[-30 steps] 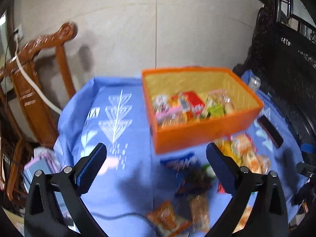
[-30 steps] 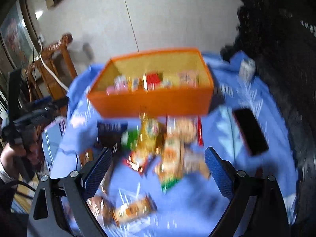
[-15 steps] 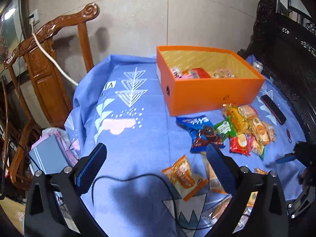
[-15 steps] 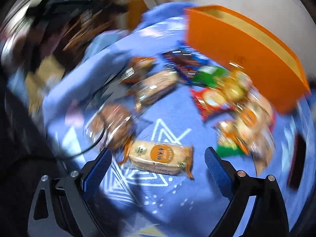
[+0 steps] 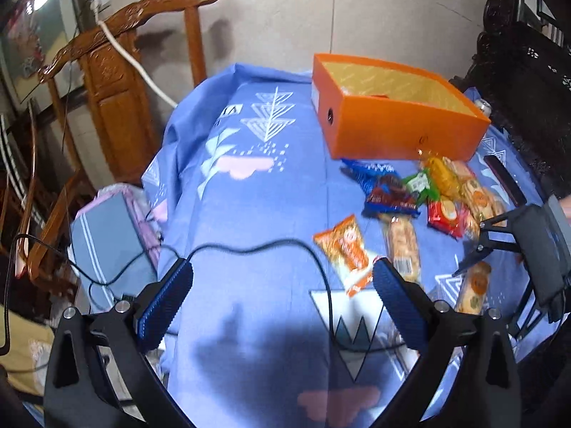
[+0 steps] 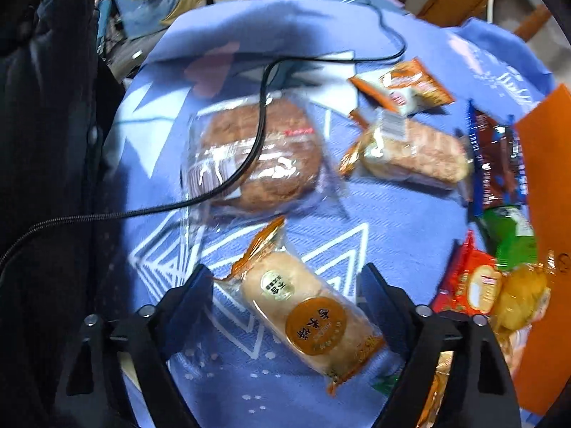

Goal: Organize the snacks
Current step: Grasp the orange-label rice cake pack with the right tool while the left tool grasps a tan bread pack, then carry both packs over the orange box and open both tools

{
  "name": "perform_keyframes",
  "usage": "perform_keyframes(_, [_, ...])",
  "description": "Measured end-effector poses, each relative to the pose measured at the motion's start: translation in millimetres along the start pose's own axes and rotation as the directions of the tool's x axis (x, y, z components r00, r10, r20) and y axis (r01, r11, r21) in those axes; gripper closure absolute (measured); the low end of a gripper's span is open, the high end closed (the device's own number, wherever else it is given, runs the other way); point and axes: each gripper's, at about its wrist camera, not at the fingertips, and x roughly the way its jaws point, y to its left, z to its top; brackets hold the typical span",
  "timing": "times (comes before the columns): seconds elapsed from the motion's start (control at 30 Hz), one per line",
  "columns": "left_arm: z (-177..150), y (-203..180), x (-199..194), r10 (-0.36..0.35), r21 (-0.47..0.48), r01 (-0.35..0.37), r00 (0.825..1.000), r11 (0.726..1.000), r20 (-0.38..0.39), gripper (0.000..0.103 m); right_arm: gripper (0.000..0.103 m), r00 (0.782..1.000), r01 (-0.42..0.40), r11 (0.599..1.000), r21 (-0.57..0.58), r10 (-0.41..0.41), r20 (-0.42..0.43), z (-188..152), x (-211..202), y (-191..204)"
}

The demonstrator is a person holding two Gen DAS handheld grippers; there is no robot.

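Note:
My right gripper [image 6: 285,285] points down at the blue tablecloth [image 6: 392,214]. A pale bread packet with a round orange label [image 6: 303,306] lies slantwise between its jaws, which are closing; the pads stand just clear of the wrapper. My left gripper [image 5: 282,306] hangs open over bare cloth with nothing in it. The orange box [image 5: 392,125] stands at the far side of the table. In front of it lies a heap of snack packets [image 5: 439,192]. In the left wrist view the right gripper [image 5: 469,249] hovers over that bread packet [image 5: 474,285].
A black cable [image 6: 249,157] runs across a round brown bread in clear wrap [image 6: 260,153]. A long bread packet [image 6: 410,153] and an orange packet [image 6: 403,82] lie beyond. A dark phone [image 5: 503,178] rests right of the heap. A wooden chair [image 5: 117,82] stands left of the table.
My right gripper has rolled, tipped downward and dropped onto the labelled bread packet, its jaws narrowing. My left gripper has drawn back from the orange box and sunk a little.

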Motion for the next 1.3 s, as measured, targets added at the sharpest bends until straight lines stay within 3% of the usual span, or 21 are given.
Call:
perform_keyframes(0.07, [-6.3, 1.8, -0.6, 0.008, -0.019, -0.008, 1.0, 1.0, -0.013, 0.004, 0.03, 1.0, -0.012, 1.0, 0.001, 0.012, -0.01, -2.6, 4.3, -2.4])
perform_keyframes(0.13, [-10.0, 1.7, 1.0, 0.012, -0.027, -0.012, 1.0, 1.0, -0.022, 0.004, 0.045, 1.0, 0.012, 1.0, 0.01, -0.012, 0.011, -5.8, 0.4, -2.8])
perform_keyframes(0.17, [-10.5, 0.7, 2.3, 0.014, -0.03, -0.015, 1.0, 0.999, -0.024, 0.004, 0.062, 0.999, 0.049, 0.998, 0.038, -0.05, 0.021, -7.6, -2.2, -5.7])
perform_keyframes(0.3, [-3.6, -7.2, 13.7, -0.006, -0.045, 0.005, 0.999, 0.999, -0.031, 0.004, 0.068, 0.994, 0.095, 0.976, 0.197, -0.103, 0.031, -24.2, -8.4, -19.4])
perform_keyframes(0.4, [8.6, -22.0, 36.8, -0.046, -0.052, 0.043, 0.997, 0.998, -0.062, 0.004, 0.068, 0.986, 0.119, 0.895, 0.43, -0.156, 0.053, -43.5, -17.7, -33.2])
perform_keyframes(0.5, [18.3, -41.9, 60.5, -0.091, -0.062, 0.085, 0.991, 0.994, -0.101, 0.004, 0.068, 0.974, 0.08, 0.757, 0.648, -0.197, 0.109, -66.0, -30.8, -39.4])
perform_keyframes(0.6, [27.9, -74.7, 81.9, -0.177, -0.04, 0.173, 0.977, 0.984, -0.117, 0.004, 0.068, 0.963, 0.062, 0.633, 0.772, -0.241, 0.12, -82.4, -34.5, -32.9])
perform_keyframes(0.77, [29.7, -130.5, 115.7, -0.163, 0.105, 0.182, 0.972, 0.978, -0.167, 0.005, 0.068, 0.941, 0.02, 0.475, 0.88, -0.307, 0.145, -108.8, -42.8, -9.6])
perform_keyframes(0.9, [19.1, -156.3, 139.8, -0.156, 0.168, 0.201, 0.957, 0.965, -0.246, 0.033, 0.068, 0.919, -0.027, 0.334, 0.942, -0.364, 0.155, -129.6, -58.8, 5.0])
perform_keyframes(0.93, [15.8, -159.0, 144.9, -0.152, 0.171, 0.201, 0.952, 0.964, -0.265, 0.04, 0.068, 0.917, -0.027, 0.31, 0.95, -0.371, 0.147, -133.7, -60.9, 6.1])
perform_keyframes(1.07, [9.0, -168.8, 145.6, -0.13, 0.231, 0.185, 0.963, 0.955, -0.236, 0.044, 0.067, 0.904, -0.022, 0.252, 0.967, -0.408, 0.127, -151.3, -73.4, 8.0])
perform_keyframes(1.13, [9.0, -170.1, 143.8, -0.14, 0.235, 0.191, 0.966, 0.953, -0.22, 0.067, 0.067, 0.9, -0.025, 0.239, 0.971, -0.417, 0.126, -150.1, -77.9, 7.2])
perform_keyframes(1.3, [6.6, -164.4, 138.2, -0.17, 0.223, 0.214, 0.965, 0.951, -0.202, 0.068, 0.067, 0.888, -0.027, 0.235, 0.972, -0.441, 0.131, -139.8, -73.5, -0.4])
